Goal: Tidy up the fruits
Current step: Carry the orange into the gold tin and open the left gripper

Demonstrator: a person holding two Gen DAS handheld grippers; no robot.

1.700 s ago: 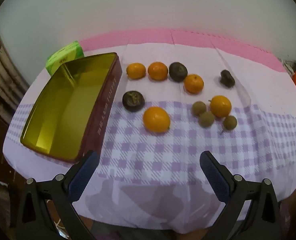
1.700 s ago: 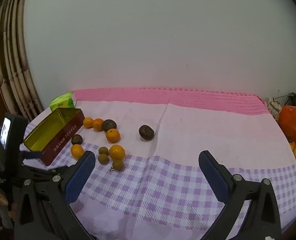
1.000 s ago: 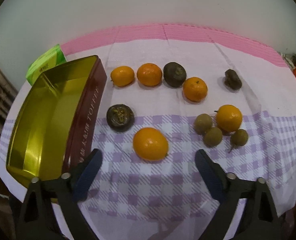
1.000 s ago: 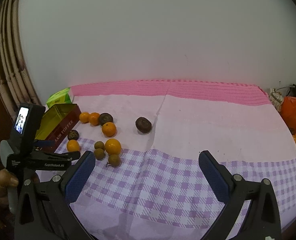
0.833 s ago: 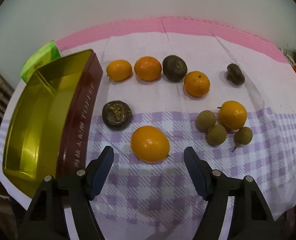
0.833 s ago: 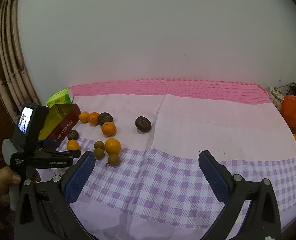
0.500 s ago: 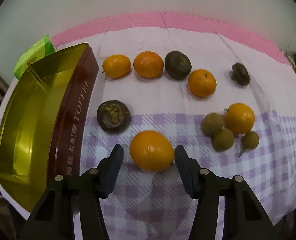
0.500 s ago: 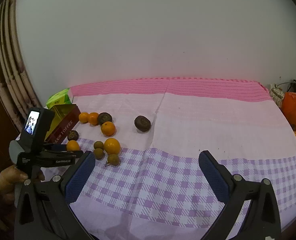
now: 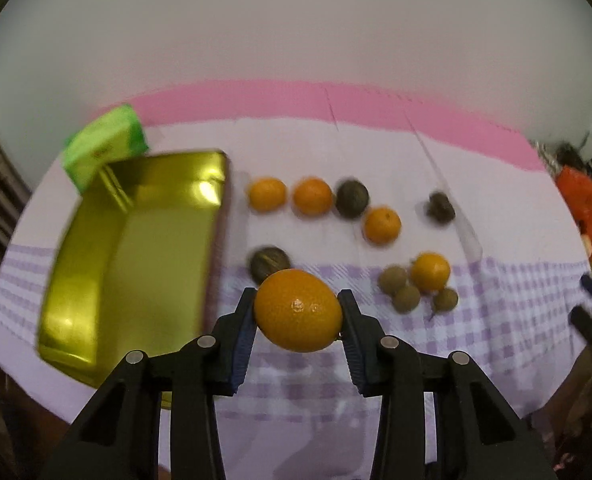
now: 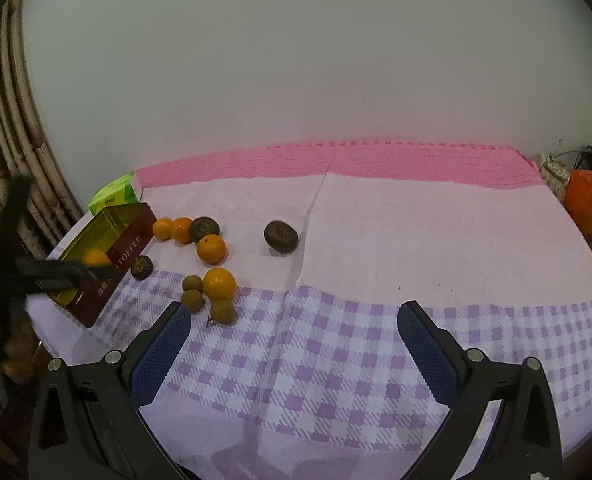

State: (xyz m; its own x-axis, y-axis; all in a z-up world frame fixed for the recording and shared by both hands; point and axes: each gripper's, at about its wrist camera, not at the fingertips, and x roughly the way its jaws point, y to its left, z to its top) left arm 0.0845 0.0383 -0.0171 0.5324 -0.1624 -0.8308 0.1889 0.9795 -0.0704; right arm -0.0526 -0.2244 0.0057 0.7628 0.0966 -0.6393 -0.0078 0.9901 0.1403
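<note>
My left gripper is shut on a large orange and holds it above the cloth, just right of the open gold tin. In the right wrist view the same orange hangs over the tin. Other oranges, dark passion fruits and small brown longans lie on the cloth to the right of the tin. My right gripper is open and empty, low over the checked front part of the cloth.
A green carton stands behind the tin. An orange plastic bag with more fruit sits at the table's right edge. A curtain hangs at the left. A wall closes the back.
My left gripper closed on the large orange, lifted it off the cloth and swung left toward the tin. My right gripper stayed open and nearly still.
</note>
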